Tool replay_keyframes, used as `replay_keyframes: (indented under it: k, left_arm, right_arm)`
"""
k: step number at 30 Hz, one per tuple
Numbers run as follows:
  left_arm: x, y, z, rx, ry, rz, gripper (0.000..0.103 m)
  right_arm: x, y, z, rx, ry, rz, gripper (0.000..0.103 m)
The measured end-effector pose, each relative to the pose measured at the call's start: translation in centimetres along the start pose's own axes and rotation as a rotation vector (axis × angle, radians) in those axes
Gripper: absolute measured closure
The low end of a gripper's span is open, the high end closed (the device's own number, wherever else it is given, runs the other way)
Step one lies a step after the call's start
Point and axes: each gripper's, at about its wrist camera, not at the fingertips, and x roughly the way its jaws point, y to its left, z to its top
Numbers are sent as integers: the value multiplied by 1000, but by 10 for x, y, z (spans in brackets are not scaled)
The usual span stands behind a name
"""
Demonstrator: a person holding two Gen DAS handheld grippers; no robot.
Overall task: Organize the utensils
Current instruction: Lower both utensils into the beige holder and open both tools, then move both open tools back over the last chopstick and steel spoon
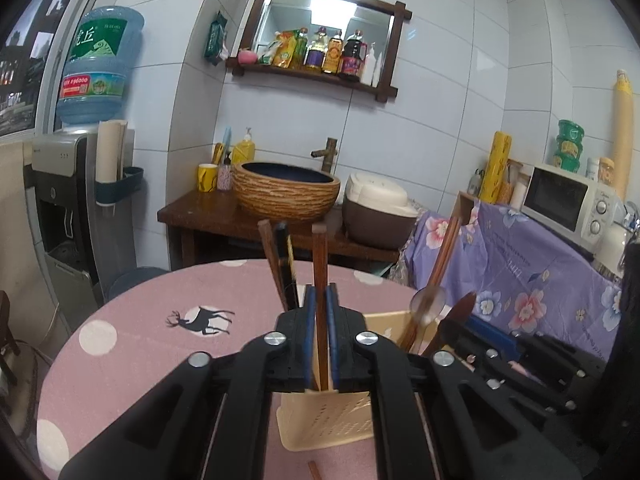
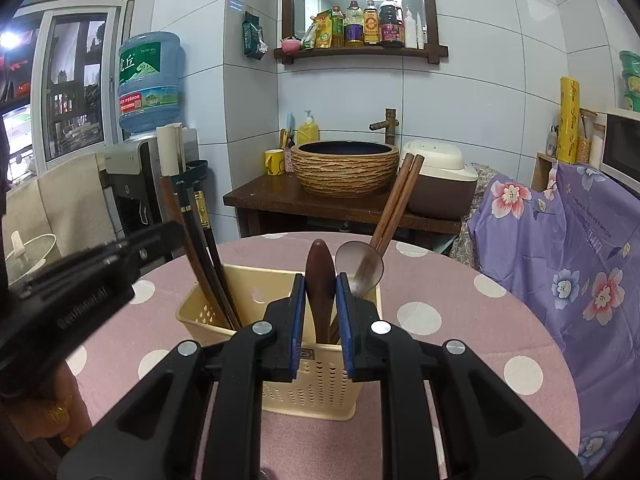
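Note:
A beige slotted utensil holder stands on the pink dotted table. My left gripper is shut on an upright brown chopstick whose lower end reaches into the holder. Dark chopsticks lean in the holder's left side. My right gripper is shut on a dark wooden spoon that stands in the holder. A metal spoon and a pair of brown chopsticks lean in the right side. Another brown stick lies on the table.
Behind the table stands a wooden stand with a woven-look basin and a rice cooker. A water dispenser is at the left. Purple floral cloth and a microwave are at the right. A hand shows at lower left.

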Motion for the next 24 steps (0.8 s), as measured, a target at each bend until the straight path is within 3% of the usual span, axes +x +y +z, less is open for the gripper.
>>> replay_keyframes:
  k: [6, 9, 11, 14, 17, 19, 21, 24]
  left_arm:
    - [-5, 4, -4, -8, 12, -9, 98]
    - [-20, 4, -5, -4, -2, -15, 97]
    - [-31, 6, -10, -2, -5, -22, 88]
    - [-48, 11, -20, -25, -2, -22, 50]
    - [-64, 16, -35, -27, 9, -12, 37]
    - [-73, 20, -47, -23, 33, 12, 20]
    - [-82, 26, -62, -41, 50, 24, 13]
    - [-90, 36, -85, -65, 104, 38, 10]
  right_arm:
    - [1, -8, -3, 37, 5, 1, 84]
    - [-6, -11, -7, 47, -13, -9, 68]
    - [-14, -13, -10, 62, -23, 2, 65]
    - [-30, -11, -17, 49, -30, -22, 64]
    - [-46, -9, -30, 42, -10, -27, 60]
    - [-57, -7, -41, 36, 16, -19, 56]
    - [-65, -5, -56, 34, 56, -9, 56]
    - [-72, -5, -85, 56, 119, 11, 54]
